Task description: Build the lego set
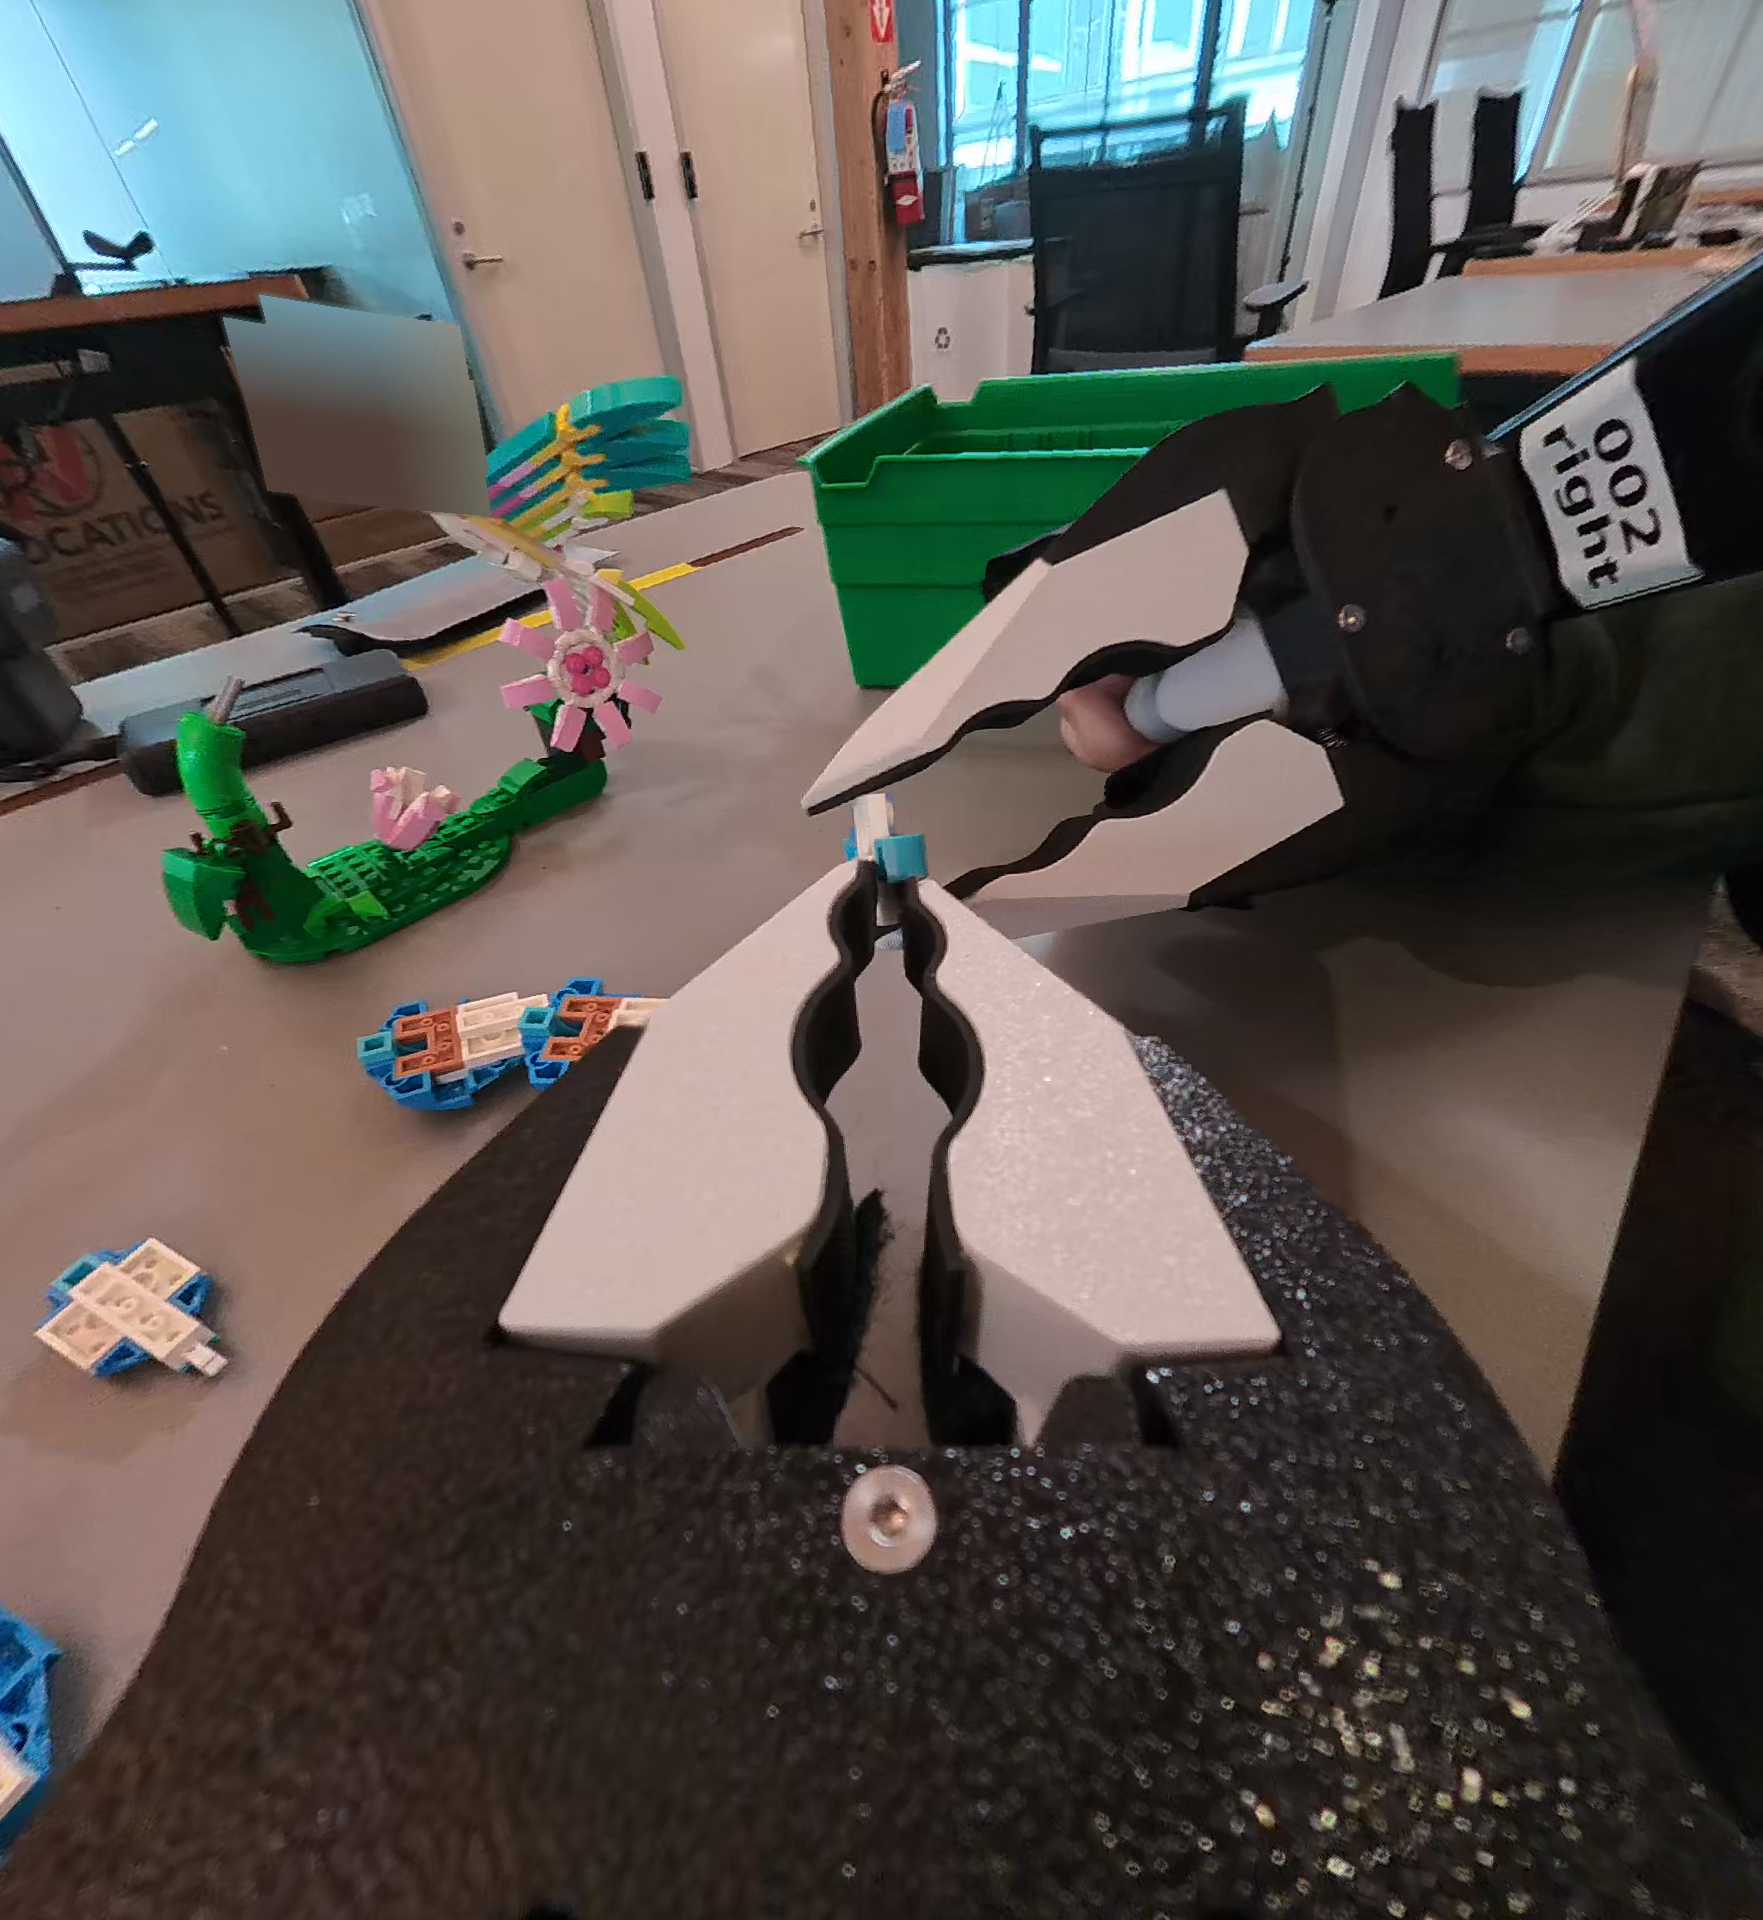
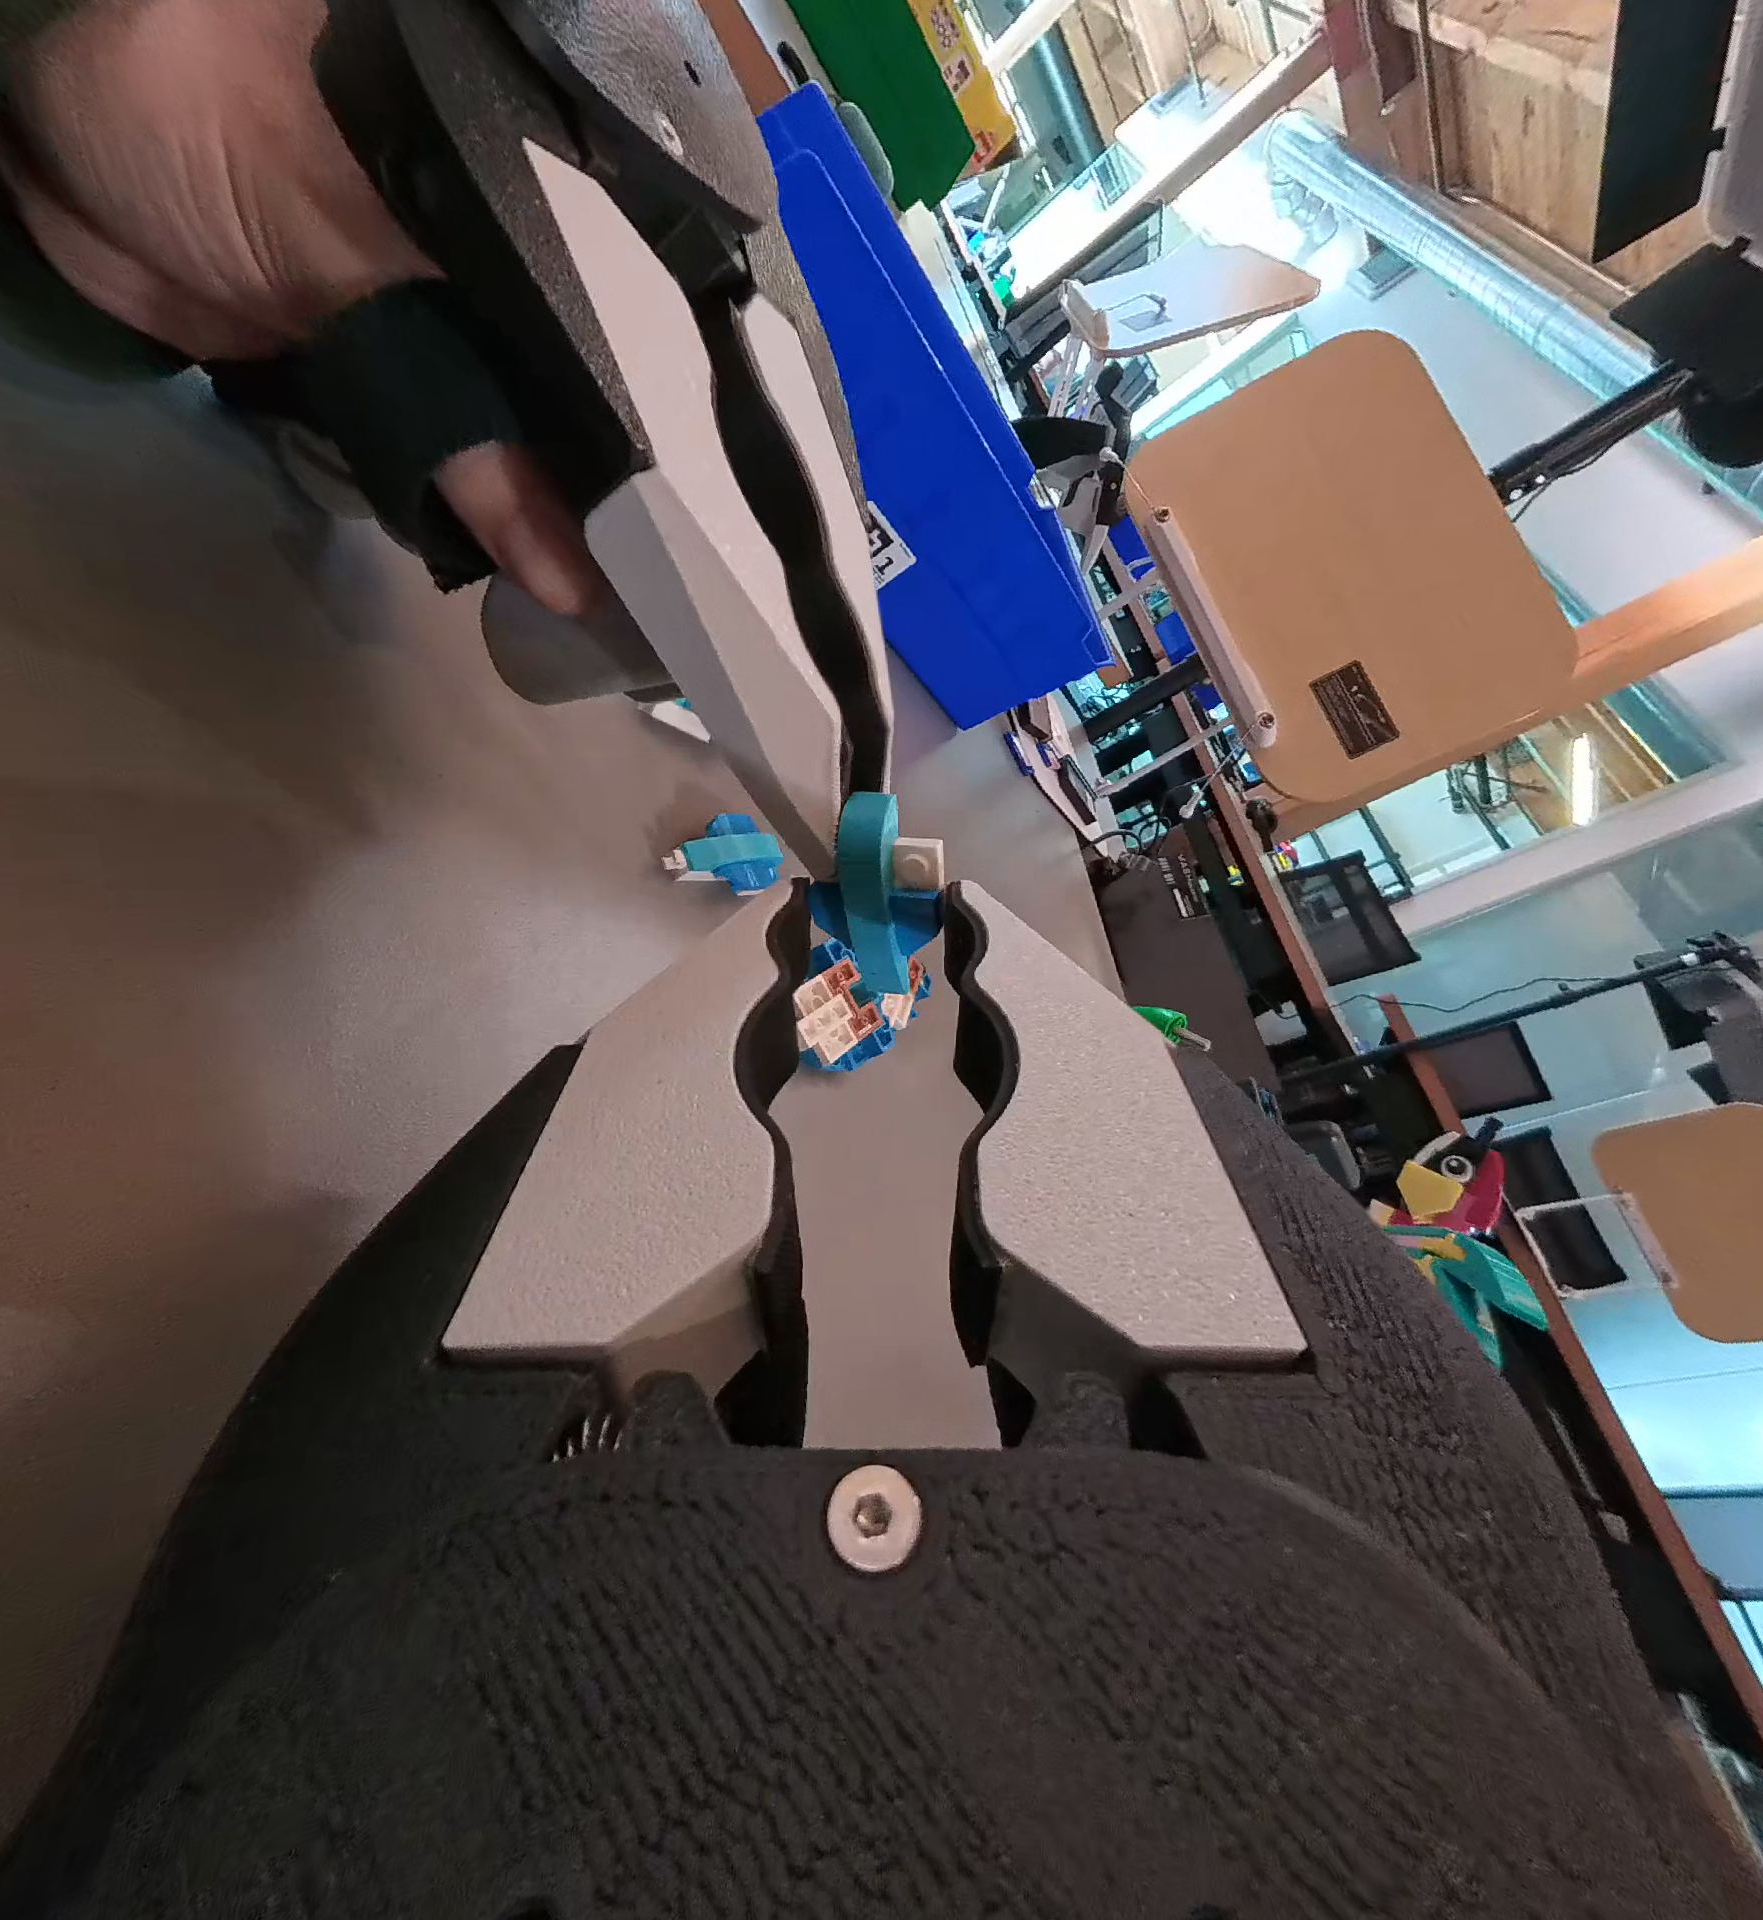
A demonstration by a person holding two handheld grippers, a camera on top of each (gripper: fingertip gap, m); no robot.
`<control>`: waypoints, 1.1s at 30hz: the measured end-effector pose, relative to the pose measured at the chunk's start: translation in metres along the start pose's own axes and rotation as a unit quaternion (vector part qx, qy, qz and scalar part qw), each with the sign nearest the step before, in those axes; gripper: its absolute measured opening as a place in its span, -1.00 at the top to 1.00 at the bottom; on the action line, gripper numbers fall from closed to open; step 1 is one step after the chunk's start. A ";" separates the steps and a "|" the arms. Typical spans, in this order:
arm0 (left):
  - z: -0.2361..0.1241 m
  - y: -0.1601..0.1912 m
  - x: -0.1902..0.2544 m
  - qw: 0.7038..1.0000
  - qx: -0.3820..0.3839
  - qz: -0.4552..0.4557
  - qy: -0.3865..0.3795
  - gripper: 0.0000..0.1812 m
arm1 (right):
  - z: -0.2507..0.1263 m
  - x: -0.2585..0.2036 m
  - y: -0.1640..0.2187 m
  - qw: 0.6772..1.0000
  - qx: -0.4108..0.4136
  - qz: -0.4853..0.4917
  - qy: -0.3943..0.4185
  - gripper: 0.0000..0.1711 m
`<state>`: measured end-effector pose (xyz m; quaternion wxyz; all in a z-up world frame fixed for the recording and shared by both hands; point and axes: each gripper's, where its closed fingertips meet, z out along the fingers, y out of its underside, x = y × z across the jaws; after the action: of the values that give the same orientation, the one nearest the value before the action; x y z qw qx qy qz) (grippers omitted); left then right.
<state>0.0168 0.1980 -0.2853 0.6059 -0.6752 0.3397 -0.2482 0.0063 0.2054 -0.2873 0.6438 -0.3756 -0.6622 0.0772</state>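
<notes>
Left gripper (image 1: 882,883) pinches a small, light, rigid teal-and-white brick piece (image 1: 887,847) at its stem; right gripper (image 2: 872,914) gapes wide just beside it; studs could pop loose.

My left gripper (image 1: 882,883) has two pale grey wedge fingers (image 1: 711,1122) lined with wavy black rubber, set in a speckled black foam-textured body with one silver screw (image 1: 887,1522) at its middle. My right gripper (image 2: 872,909) is built the same, with its own silver screw (image 2: 874,1522). Seen from the left camera, its black body carries small screws and a white label (image 1: 1599,499) behind the fingers. Beside that label, a dark green sleeve (image 1: 1687,717) covers my arm, and a black fingerless glove (image 2: 409,416) wraps my left hand.
</notes>
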 end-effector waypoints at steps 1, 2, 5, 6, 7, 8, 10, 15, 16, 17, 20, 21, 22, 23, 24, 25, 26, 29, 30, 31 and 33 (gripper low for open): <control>-0.001 -0.001 0.001 1.000 0.005 -0.003 0.005 0.99 | -0.001 0.000 -0.001 1.000 0.003 0.003 0.000 0.73; -0.002 -0.003 0.001 1.000 0.010 -0.006 0.010 0.99 | -0.001 0.001 -0.003 1.000 0.007 0.008 -0.001 0.73; -0.003 -0.005 0.002 1.000 0.020 -0.002 0.009 0.99 | -0.002 0.002 -0.005 0.999 0.018 0.027 -0.002 0.73; -0.003 -0.005 0.003 1.000 0.019 0.002 0.009 0.99 | -0.002 0.002 -0.005 0.999 0.020 0.035 -0.006 0.73; -0.002 -0.005 0.003 1.000 0.019 0.004 0.008 0.99 | -0.002 0.001 -0.005 0.999 0.022 0.040 -0.010 0.73; -0.002 -0.005 0.003 1.000 0.017 0.003 0.008 0.99 | -0.003 0.001 -0.004 0.999 0.023 0.044 -0.014 0.73; -0.001 -0.002 0.003 1.000 0.008 -0.002 0.014 0.99 | -0.003 -0.001 -0.003 0.998 0.026 0.052 -0.022 0.73; 0.001 0.022 -0.003 0.985 -0.076 0.151 -0.039 0.99 | -0.004 -0.013 -0.001 0.998 0.028 0.013 -0.055 0.68; 0.002 0.028 -0.002 0.974 -0.098 0.198 -0.046 1.00 | -0.004 -0.017 -0.001 0.998 0.027 -0.023 -0.052 0.68; 0.004 0.032 -0.002 0.963 -0.115 0.238 -0.053 1.00 | -0.004 -0.023 0.000 0.996 0.022 -0.058 -0.059 0.72; 0.006 0.038 -0.004 0.940 -0.146 0.300 -0.068 1.00 | -0.002 -0.037 0.007 0.989 -0.003 -0.127 -0.074 0.84; 0.006 0.039 -0.004 0.939 -0.151 0.303 -0.069 1.00 | -0.001 -0.038 0.009 0.988 -0.010 -0.133 -0.075 0.87; 0.006 0.041 -0.004 0.938 -0.155 0.301 -0.069 1.00 | -0.001 -0.039 0.011 0.987 -0.016 -0.138 -0.078 0.91; 0.007 0.042 -0.006 0.939 -0.155 0.298 -0.076 1.00 | -0.001 -0.040 0.013 0.987 -0.021 -0.137 -0.086 0.93; 0.007 0.041 -0.007 0.940 -0.152 0.294 -0.084 1.00 | -0.001 -0.043 0.015 0.986 -0.028 -0.135 -0.096 0.98; 0.007 0.041 -0.008 0.942 -0.152 0.284 -0.089 1.00 | 0.000 -0.044 0.017 0.985 -0.032 -0.138 -0.098 1.00; 0.007 0.042 -0.009 0.945 -0.151 0.275 -0.094 1.00 | 0.001 -0.044 0.018 0.984 -0.037 -0.149 -0.093 1.00; 0.008 0.049 -0.010 0.943 -0.160 0.275 -0.096 1.00 | 0.003 -0.050 0.024 0.982 -0.048 -0.155 -0.102 1.00; 0.008 0.050 -0.010 0.939 -0.164 0.285 -0.099 1.00 | 0.004 -0.051 0.026 0.981 -0.051 -0.155 -0.103 1.00; 0.008 0.050 -0.010 0.937 -0.165 0.291 -0.101 1.00 | 0.005 -0.052 0.026 0.981 -0.053 -0.158 -0.102 1.00; 0.007 0.049 -0.010 0.938 -0.162 0.288 -0.101 1.00 | 0.006 -0.052 0.027 0.980 -0.057 -0.165 -0.095 1.00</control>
<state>0.0080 0.2089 -0.3344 0.5647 -0.6590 0.4925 0.0649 0.0057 0.1955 -0.3456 0.5593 -0.2885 -0.7765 -0.0325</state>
